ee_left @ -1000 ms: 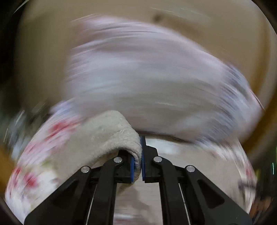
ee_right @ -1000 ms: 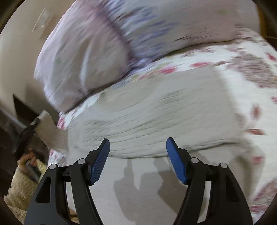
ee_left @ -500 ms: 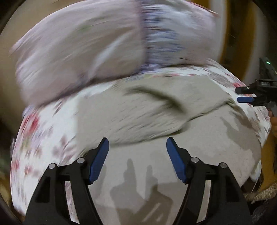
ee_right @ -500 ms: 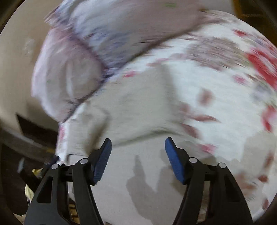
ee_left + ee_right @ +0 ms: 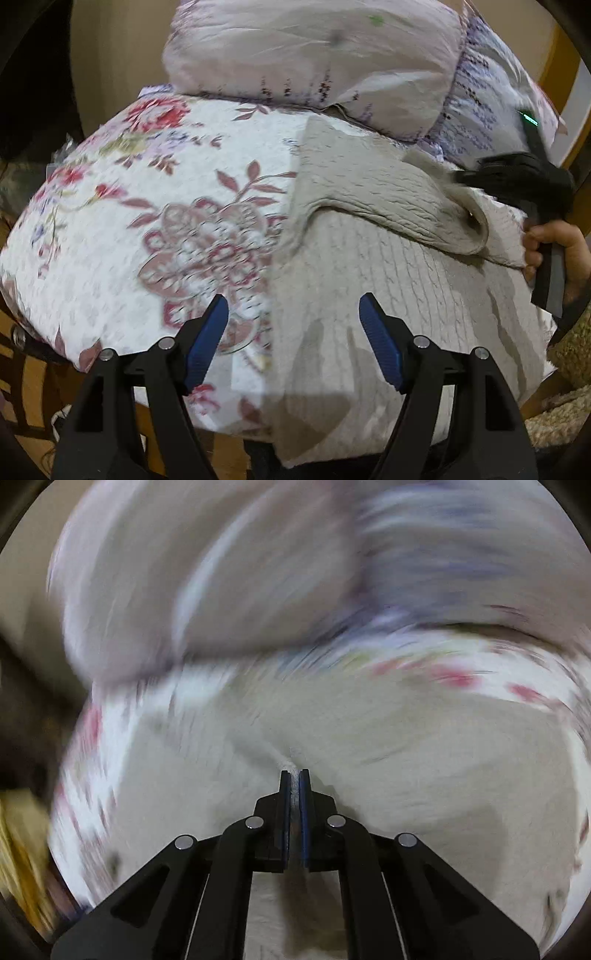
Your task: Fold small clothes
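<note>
While the right wrist view is smeared by motion blur, the left wrist view is sharp enough to catalogue most items.

Left claw (image 5: 293,332): fingers spread wide apart, blue pads (image 5: 207,338) facing each other, nothing between them; hovers over the near side edge of the garment.

Right claw (image 5: 294,775): fingers pressed together on a pinch of grey knit — a thin ridge of fabric shows between the blue pads. In the left wrist view it appears at the far right (image 5: 461,179), held by the person's hand (image 5: 554,247), with raised cloth at its tip.

Grey knit sweater (image 5: 388,266): cable-knit, lying flat ahead of the left claw and to its right, on the quilt. One part, likely a sleeve (image 5: 376,199), is folded across the body, running from ahead of the left claw toward the right claw, its cuffed end lifted off the body. In the right wrist view the sweater (image 5: 406,768) fills the ground ahead of and beside the closed fingers.

Floral quilt (image 5: 147,206): white with red and mauve flowers — under the sweater, mostly ahead-left of the left claw.

Pillow (image 5: 314,55): pale lilac with small purple print, beyond the sweater, resting on the quilt's far edge; blurred in the right wrist view (image 5: 207,572).

Shaggy tan rug (image 5: 569,354): low at the far right of the left claw.
</note>
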`<state>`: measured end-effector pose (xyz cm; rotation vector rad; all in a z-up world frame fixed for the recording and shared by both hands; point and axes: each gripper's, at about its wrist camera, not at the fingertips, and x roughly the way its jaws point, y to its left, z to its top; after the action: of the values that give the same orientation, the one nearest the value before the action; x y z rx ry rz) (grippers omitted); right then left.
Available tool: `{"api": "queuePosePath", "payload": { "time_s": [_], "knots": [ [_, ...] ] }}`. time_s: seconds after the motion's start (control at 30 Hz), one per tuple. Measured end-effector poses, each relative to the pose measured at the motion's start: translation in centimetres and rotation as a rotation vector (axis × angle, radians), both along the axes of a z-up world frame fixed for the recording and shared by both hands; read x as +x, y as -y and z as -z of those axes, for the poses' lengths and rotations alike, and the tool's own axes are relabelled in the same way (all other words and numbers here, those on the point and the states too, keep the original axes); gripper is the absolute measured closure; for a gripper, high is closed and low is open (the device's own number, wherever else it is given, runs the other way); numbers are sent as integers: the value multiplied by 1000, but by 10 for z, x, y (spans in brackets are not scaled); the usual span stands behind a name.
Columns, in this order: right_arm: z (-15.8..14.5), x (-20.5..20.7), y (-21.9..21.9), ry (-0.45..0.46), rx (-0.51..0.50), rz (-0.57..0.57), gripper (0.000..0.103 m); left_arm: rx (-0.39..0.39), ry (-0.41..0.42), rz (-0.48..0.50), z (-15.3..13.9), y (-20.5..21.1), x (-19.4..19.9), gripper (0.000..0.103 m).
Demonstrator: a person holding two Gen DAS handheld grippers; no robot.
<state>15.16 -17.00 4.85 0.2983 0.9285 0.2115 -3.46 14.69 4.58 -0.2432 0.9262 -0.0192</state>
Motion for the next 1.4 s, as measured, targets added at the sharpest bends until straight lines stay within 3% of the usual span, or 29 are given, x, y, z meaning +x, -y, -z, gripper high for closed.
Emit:
{"api": "queuePosePath", "payload": {
  "time_s": [0.07,0.2,0.27,0.3,0.33,0.47,0.5,0.7,0.83,1.03,1.07,1.1,1.13,1.17,1.3,1.4],
  "knots": [
    [-12,-29,61,76,115,168,99,-39,-4,-8,3,-8,-4,30],
    [4,-87,149,43,133,386,93,-130,-15,-8,9,-19,-16,32],
    [16,-123,186,-2,139,432,64,-170,-25,2,14,-20,-26,32],
    [21,-142,202,-22,141,448,42,-186,-32,10,16,-20,-30,32],
    [26,-156,212,-36,146,454,40,-199,-39,18,18,-20,-36,32],
    [56,-207,241,-170,296,371,41,-232,-37,39,24,-18,-56,32],
    [65,-217,241,-212,339,329,49,-242,-37,43,24,-17,-60,32],
    [81,-249,209,-329,507,49,61,-302,-80,28,38,-9,-85,40],
    [94,-258,210,-399,611,-15,67,-347,-108,-2,57,-8,-92,40],
    [112,-263,194,-509,594,-127,69,-357,-107,39,67,4,-73,41],
    [116,-262,191,-515,611,-135,77,-393,-109,39,70,2,-73,45],
    [117,-262,188,-519,627,-157,95,-450,-120,50,72,-1,-74,62],
    [112,-262,183,-512,652,-191,95,-467,-139,53,73,-1,-73,89],
    [107,-265,186,-493,681,-221,95,-467,-171,60,74,-1,-74,97],
    [56,-245,189,-327,803,-279,96,-582,-152,133,48,-1,-72,97],
    [12,-209,202,-138,872,-244,96,-656,-34,204,7,0,-40,97]
  ]
}}
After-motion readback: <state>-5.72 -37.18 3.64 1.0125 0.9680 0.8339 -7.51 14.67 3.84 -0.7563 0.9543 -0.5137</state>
